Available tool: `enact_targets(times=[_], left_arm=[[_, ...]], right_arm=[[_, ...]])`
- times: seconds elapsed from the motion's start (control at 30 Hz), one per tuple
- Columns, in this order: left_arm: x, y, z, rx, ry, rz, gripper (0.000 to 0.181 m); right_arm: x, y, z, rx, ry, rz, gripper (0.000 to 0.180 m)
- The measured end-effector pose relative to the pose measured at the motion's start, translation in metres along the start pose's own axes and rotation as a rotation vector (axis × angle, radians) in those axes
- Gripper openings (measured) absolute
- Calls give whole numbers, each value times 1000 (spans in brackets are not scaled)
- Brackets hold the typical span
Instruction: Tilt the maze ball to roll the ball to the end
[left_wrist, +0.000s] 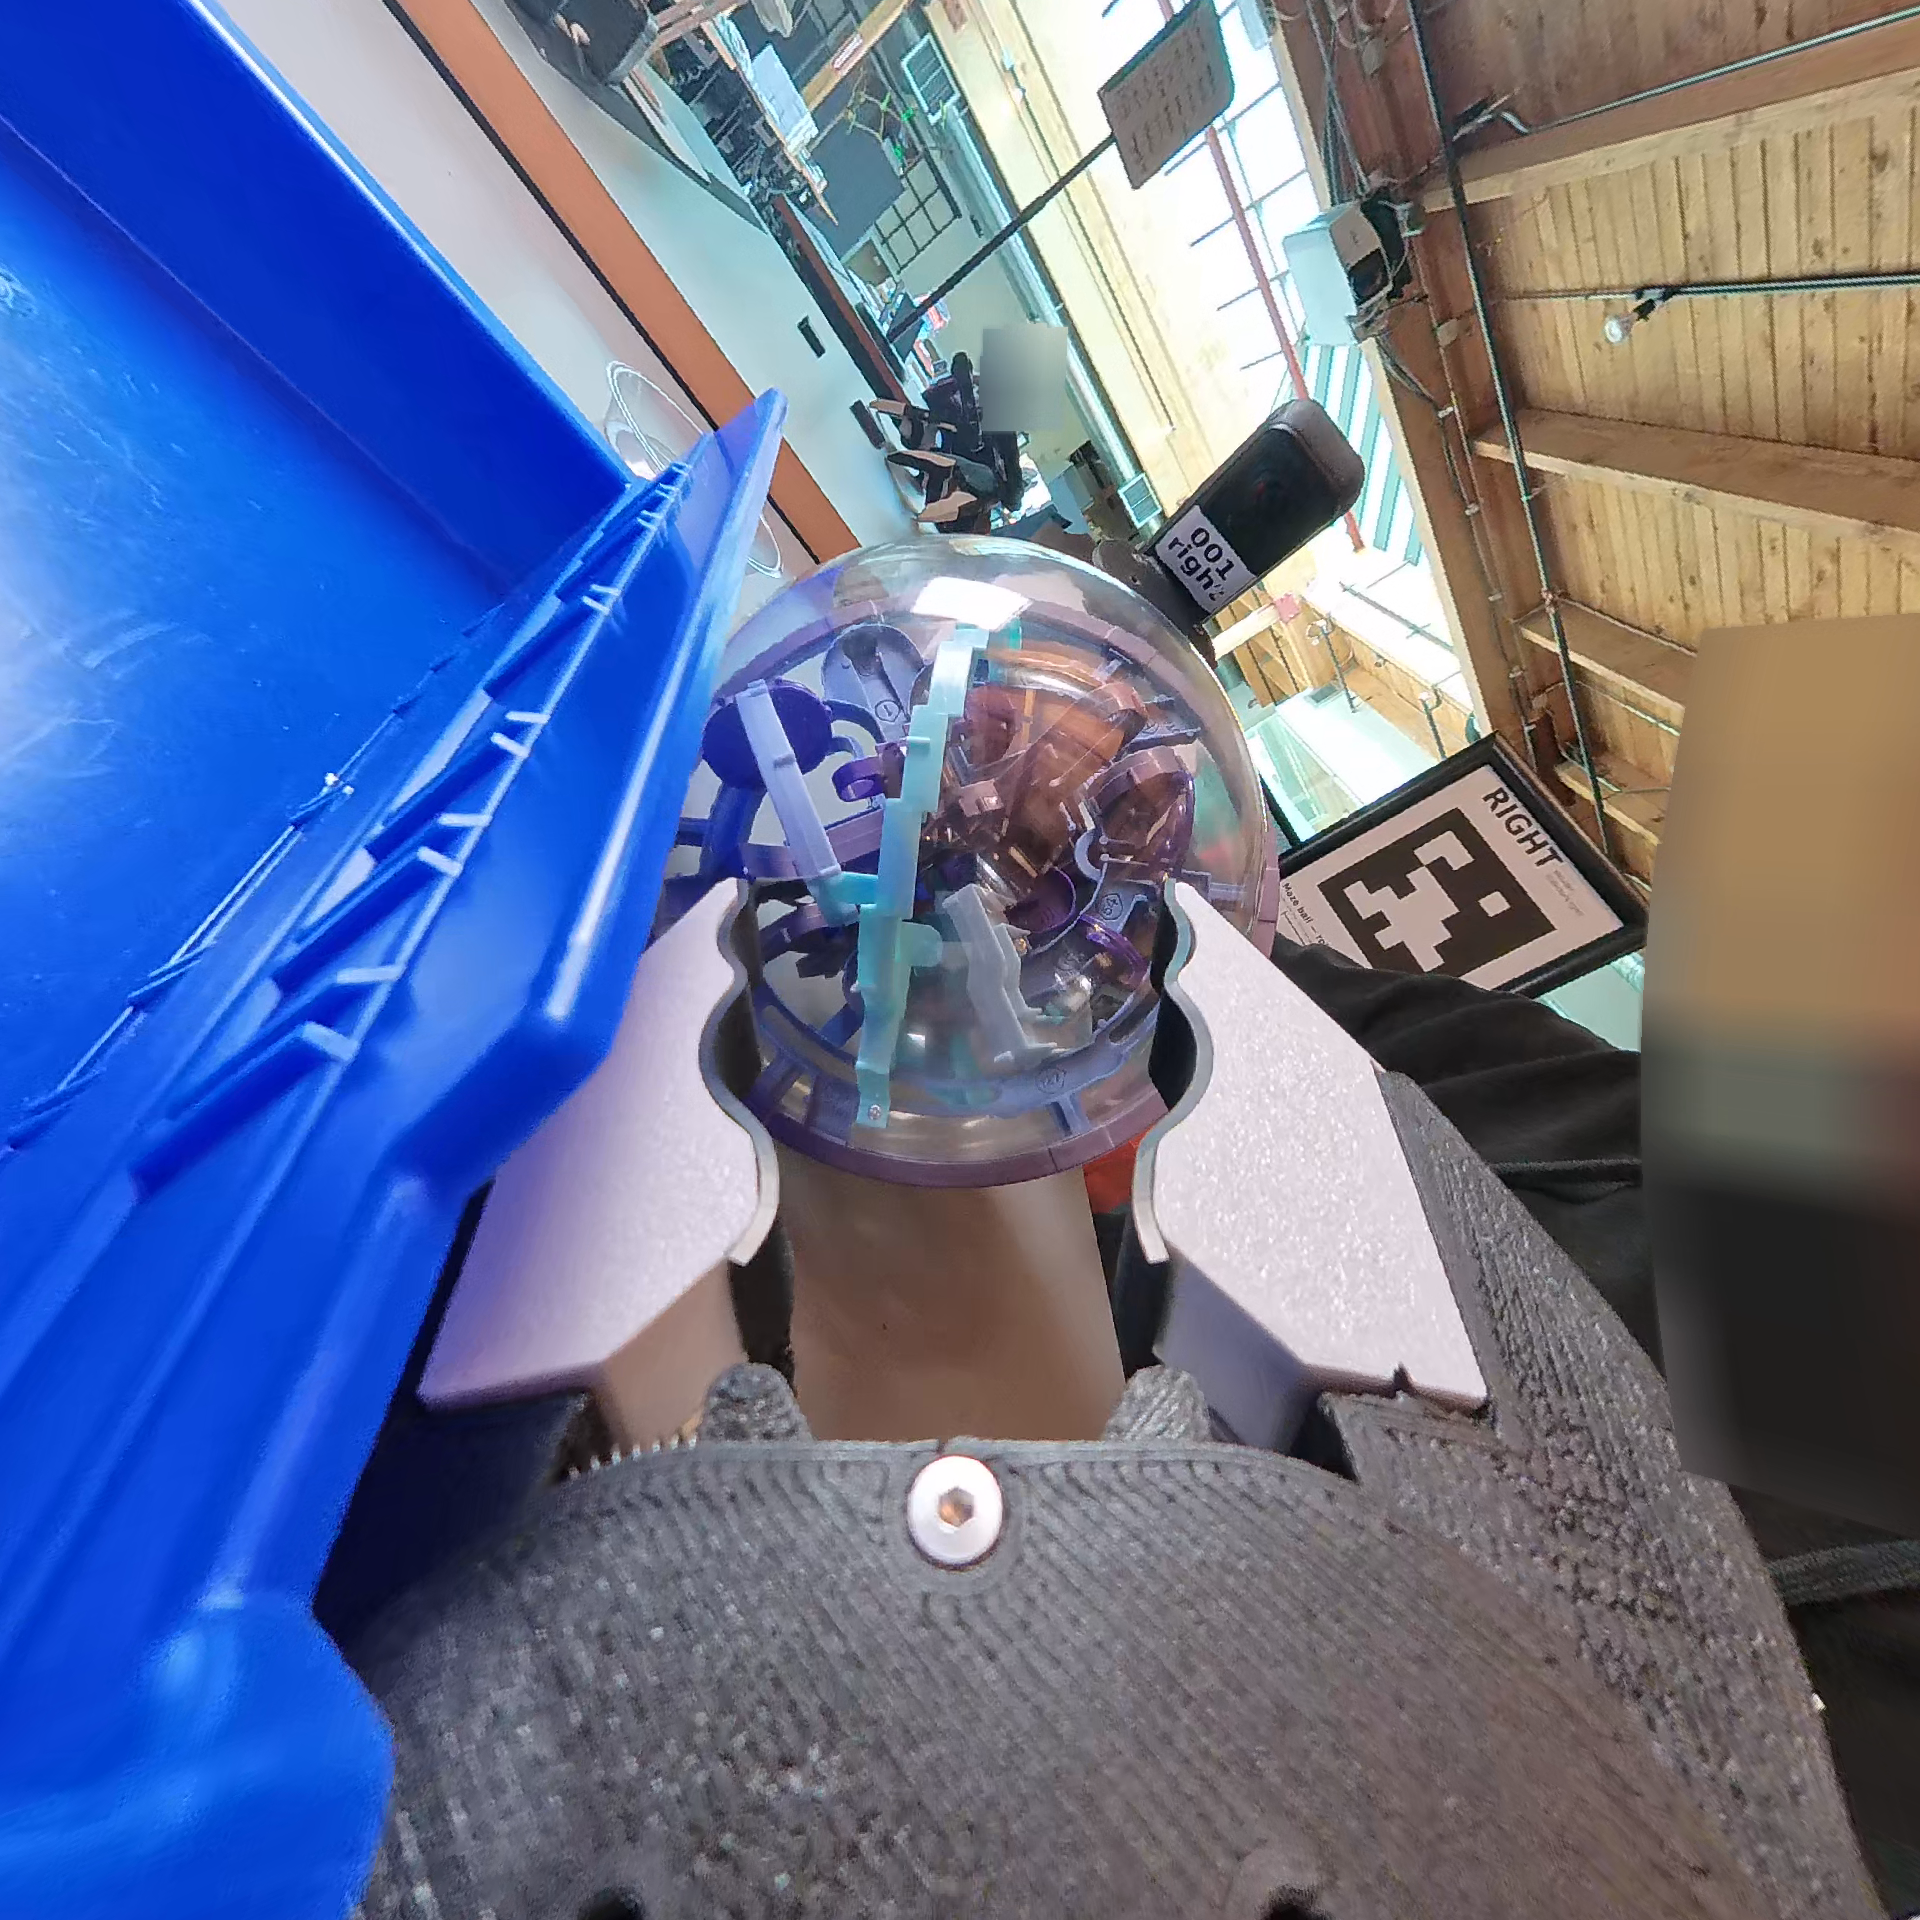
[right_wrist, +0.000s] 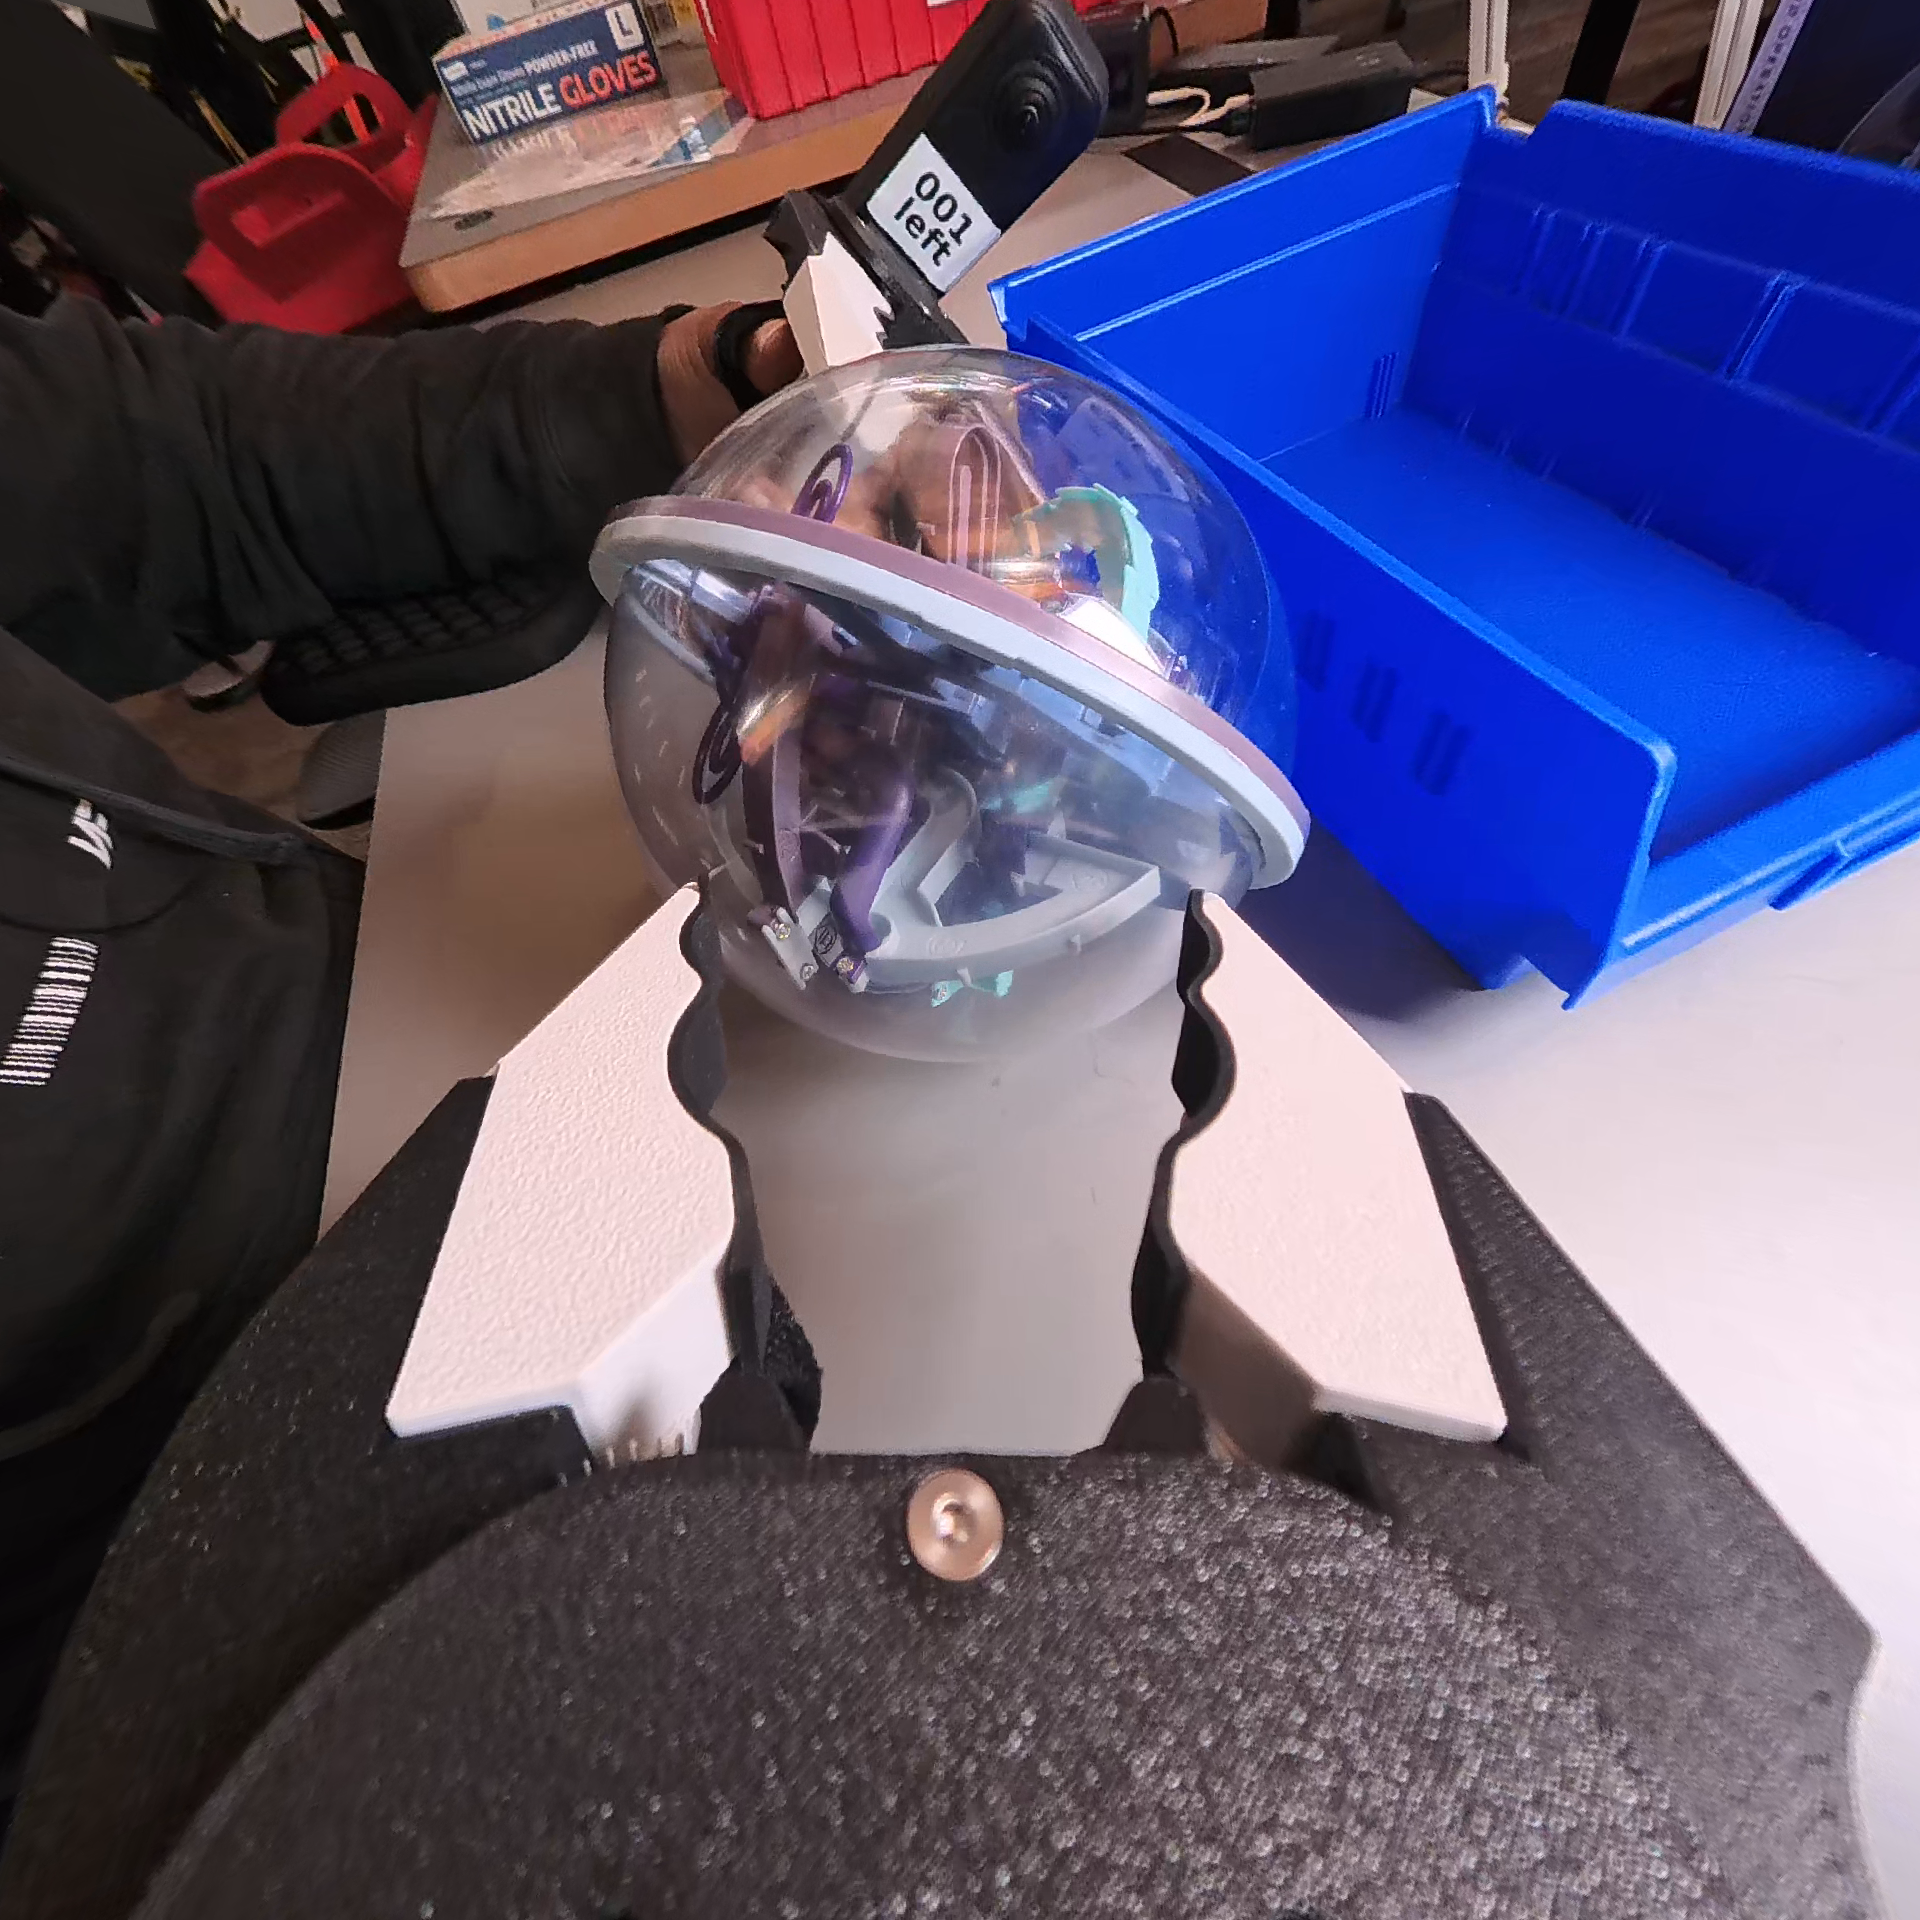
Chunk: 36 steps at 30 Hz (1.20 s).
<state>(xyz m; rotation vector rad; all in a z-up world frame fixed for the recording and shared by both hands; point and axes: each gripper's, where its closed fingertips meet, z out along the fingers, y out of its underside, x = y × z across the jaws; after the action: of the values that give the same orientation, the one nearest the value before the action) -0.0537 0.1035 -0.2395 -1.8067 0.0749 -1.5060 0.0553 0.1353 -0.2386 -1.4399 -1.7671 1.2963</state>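
Maze ball (right_wrist: 940, 707), one, clear, held off the pale bench (right_wrist: 1558, 1195) between two sets of tongs. Left tongs (left_wrist: 951, 914) clamped on its lower half; right tongs (right_wrist: 945, 914) clamped on the opposite side. Blue bin (right_wrist: 1538, 540) just right of the right tongs, its front edge near the ball; open bench nearer and to the right.

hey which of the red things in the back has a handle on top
The red basket at the far left, beside the wooden desk. The other red thing, a row of upright red panels, has flat ribbed faces and no handle.
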Motion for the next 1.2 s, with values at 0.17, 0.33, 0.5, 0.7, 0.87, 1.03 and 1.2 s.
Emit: enact_targets(times=[0.17, 0.33, 0.5, 0.7, 0.87, 1.03, 1.2], left_arm=[[-1, -4, 0, 21, -4, -4, 74], [-3, -9, 1, 50, -24, -31, 73], [-4, -12, 0, 73, -21, -50, 71], [-8, -14, -1, 87, -8, -69, 69], [-9, -15, -2, 98, -1, -81, 69], [-11, -17, -3, 112, 7, -99, 68], [-12, -15, -5, 114, 21, -107, 71]], right_arm=[[2, 0, -1, 11, -1, 27, 86], [7, 3, -1, 33, -30, 107, 86], [10, 4, 1, 50, -56, 162, 86], [14, 5, 1, 66, -82, 211, 86], [16, 4, 1, 79, -91, 235, 86], [18, 1, 2, 89, -94, 260, 86], [17, 0, 3, 89, -88, 251, 86]])
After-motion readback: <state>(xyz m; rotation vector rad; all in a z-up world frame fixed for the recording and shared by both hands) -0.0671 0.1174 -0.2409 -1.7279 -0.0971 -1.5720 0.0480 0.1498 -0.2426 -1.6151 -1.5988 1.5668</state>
